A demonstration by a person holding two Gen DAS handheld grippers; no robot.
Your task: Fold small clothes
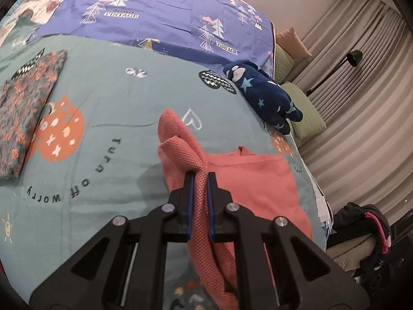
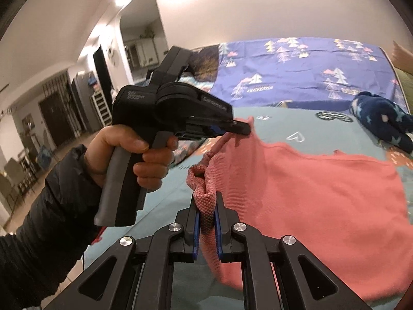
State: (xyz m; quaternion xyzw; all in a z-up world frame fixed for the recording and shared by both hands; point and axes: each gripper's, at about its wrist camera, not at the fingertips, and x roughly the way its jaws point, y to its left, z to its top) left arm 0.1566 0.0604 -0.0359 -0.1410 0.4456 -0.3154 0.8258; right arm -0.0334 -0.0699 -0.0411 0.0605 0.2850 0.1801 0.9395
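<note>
Coral knit garment [image 2: 309, 193] hangs half-lifted off the bed [image 1: 108, 108], one edge pinched in the left gripper [image 1: 200, 178] and right gripper [image 2: 206, 201] jaws; uneven pulling could bunch the fold.

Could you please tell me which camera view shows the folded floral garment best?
The left wrist view: the folded floral garment lies flat on the teal bedspread at the frame's left side, fully visible. The right wrist view does not show it; the left hand-held gripper and pink top fill that view.
</note>
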